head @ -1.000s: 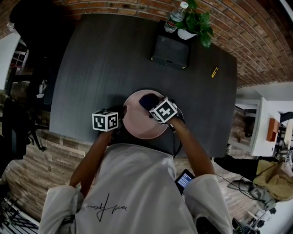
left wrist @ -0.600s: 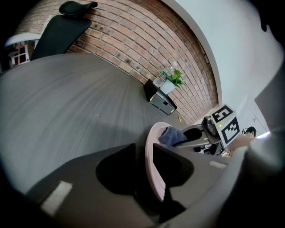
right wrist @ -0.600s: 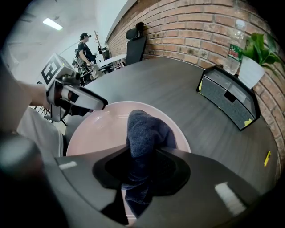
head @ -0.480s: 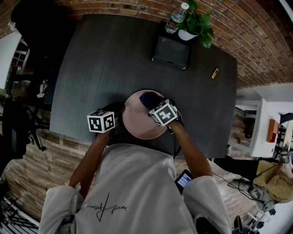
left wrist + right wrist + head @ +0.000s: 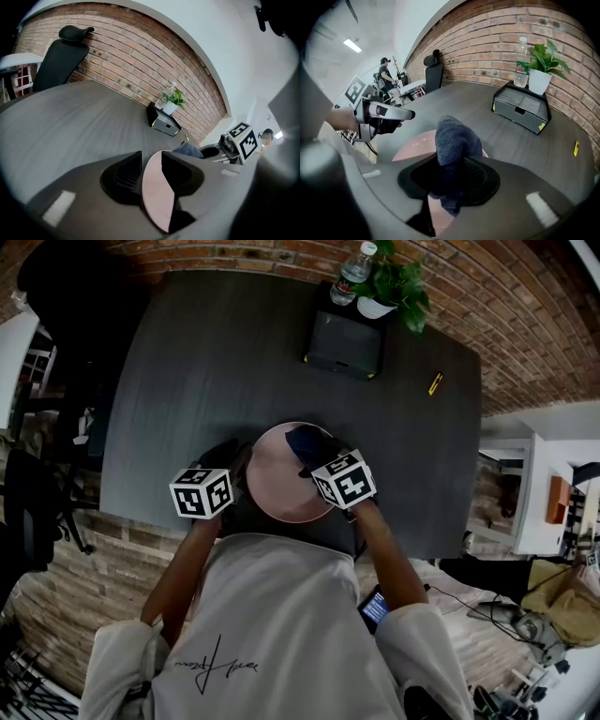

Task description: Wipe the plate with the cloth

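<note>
The pink plate (image 5: 281,484) lies on the dark table (image 5: 206,362) near its front edge. My left gripper (image 5: 240,465) is at the plate's left rim. In the left gripper view the plate (image 5: 157,197) shows edge-on between the jaws of that gripper (image 5: 151,159). They have just been opening and stand wide, with the rim still between them. My right gripper (image 5: 314,457) hangs over the plate's far right part, shut on a dark blue cloth (image 5: 302,440). In the right gripper view the cloth (image 5: 457,138) bulges out of the gripper (image 5: 452,176), above the plate (image 5: 412,145).
A black box (image 5: 344,343), a water bottle (image 5: 353,273) and a potted plant (image 5: 389,287) stand at the table's far edge. A small yellow item (image 5: 436,383) lies at the right. A black office chair (image 5: 56,296) stands at the far left. A person (image 5: 386,72) stands in the background.
Both marker cubes have drifted toward me and look slightly larger. The left one has slid left, away from the plate. The cloth stays over the plate's far right part.
</note>
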`<state>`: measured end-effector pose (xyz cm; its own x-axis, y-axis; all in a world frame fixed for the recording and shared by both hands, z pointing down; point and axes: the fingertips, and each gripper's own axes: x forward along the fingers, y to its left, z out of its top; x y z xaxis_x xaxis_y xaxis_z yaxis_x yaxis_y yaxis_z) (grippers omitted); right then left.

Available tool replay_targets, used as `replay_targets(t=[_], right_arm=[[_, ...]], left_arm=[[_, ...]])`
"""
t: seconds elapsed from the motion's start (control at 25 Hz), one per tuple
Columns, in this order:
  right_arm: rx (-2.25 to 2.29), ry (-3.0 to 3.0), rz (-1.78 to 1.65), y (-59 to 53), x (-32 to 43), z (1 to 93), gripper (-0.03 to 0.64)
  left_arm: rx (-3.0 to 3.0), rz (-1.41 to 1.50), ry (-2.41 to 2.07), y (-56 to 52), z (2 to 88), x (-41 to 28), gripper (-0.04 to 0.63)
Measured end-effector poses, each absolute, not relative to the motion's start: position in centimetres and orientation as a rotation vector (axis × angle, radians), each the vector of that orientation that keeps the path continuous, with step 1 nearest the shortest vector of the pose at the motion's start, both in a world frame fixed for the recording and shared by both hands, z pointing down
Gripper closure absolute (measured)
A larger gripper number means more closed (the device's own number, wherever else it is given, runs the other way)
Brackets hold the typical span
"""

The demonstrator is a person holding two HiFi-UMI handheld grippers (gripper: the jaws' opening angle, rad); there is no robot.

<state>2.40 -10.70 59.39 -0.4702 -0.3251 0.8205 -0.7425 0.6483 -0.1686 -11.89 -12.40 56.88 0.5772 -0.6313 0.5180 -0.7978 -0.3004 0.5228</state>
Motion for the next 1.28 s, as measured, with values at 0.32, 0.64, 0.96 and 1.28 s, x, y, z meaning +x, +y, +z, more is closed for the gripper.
replay_targets(t=[0.32, 0.64, 0.96, 1.28], right_arm=[[0.912, -2.125, 0.657, -9.5, 3.4, 55.4, 0.502], [0.976, -2.162, 0.627, -6.5, 4.0, 51.4, 0.500], [1.063, -2.260, 0.631, -4.1, 3.7, 47.7, 0.505], [1.248, -2.349, 0.598, -3.1, 3.0, 44.0, 0.509]], left_arm=[[2.069, 0.207, -1.169, -12.9, 54.3, -11.5, 0.471], [2.103, 0.193, -1.126, -11.9, 53.1, -10.0, 0.491], [2.187, 0.199, -1.086, -10.2, 50.9, -8.2, 0.552], [2.325, 0.208, -1.033, -9.3, 47.0, -6.5, 0.583]])
